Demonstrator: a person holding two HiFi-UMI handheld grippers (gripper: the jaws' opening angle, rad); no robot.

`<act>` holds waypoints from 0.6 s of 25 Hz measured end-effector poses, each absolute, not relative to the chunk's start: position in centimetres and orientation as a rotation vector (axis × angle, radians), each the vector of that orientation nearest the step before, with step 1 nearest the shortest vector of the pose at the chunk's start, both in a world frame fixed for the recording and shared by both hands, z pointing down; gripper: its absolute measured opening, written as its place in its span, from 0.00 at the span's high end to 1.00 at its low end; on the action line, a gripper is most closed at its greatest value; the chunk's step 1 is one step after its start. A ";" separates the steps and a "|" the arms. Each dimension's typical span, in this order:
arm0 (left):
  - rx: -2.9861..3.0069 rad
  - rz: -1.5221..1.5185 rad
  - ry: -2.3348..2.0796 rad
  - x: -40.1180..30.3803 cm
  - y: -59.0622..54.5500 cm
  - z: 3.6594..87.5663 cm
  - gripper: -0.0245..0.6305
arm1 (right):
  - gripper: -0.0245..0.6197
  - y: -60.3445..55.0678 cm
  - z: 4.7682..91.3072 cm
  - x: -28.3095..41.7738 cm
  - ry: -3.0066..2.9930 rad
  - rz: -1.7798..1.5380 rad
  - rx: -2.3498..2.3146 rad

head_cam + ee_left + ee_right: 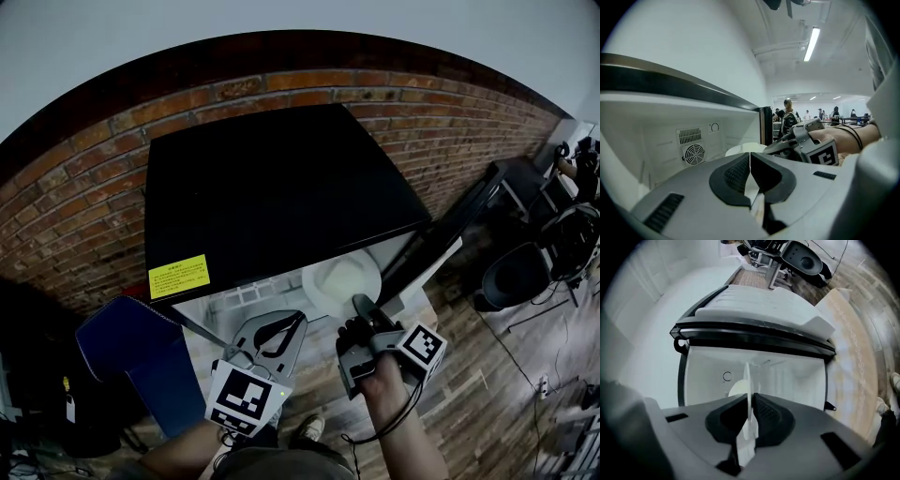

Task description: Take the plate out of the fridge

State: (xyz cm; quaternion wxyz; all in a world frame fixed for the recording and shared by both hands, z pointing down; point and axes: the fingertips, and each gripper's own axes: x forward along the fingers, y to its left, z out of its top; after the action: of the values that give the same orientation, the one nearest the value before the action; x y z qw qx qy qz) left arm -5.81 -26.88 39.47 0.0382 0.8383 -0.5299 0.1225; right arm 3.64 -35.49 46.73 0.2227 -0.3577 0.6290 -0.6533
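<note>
A white plate [339,278] lies inside the open black mini fridge [272,187], near the front of its white compartment. My right gripper [361,305] is shut on the plate's near rim. In the right gripper view the plate [746,380] shows edge-on, pinched between the two pads of the right gripper [750,401]. My left gripper [298,317] hovers at the fridge opening just left of the plate, shut on nothing. In the left gripper view its jaws [750,161] meet in a thin line, with the plate [740,149] and the right gripper [806,138] beyond them.
The fridge door [441,239] stands open to the right. A fan grille [693,152] sits on the fridge's back wall. A blue seat [131,356] stands to the left, a brick wall [84,197] behind, and an office chair [516,272] at the right.
</note>
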 end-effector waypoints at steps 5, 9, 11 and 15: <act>2.579 0.354 -1.639 -5.6 -26.2 38.7 0.93 | 0.90 -33.8 44.7 4.9 1.727 -1.791 -0.976; 2.601 0.336 -1.640 -5.2 -25.9 38.0 0.93 | 0.90 -32.7 43.3 6.0 1.744 -1.766 -0.986; 2.610 0.326 -1.633 -4.8 -25.8 37.8 0.93 | 0.90 -32.1 42.6 6.7 1.742 -1.758 -0.982; 2.630 0.310 -1.609 -4.0 -25.7 37.4 0.93 | 0.90 -31.1 41.5 7.9 1.735 -1.739 -0.980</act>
State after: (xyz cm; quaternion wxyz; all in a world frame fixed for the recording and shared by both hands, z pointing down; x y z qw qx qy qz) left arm -3.96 -25.75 37.39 0.0215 0.8486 -0.5191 0.1002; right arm 7.90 -31.07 41.47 0.2456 -0.3592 0.6359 -0.6374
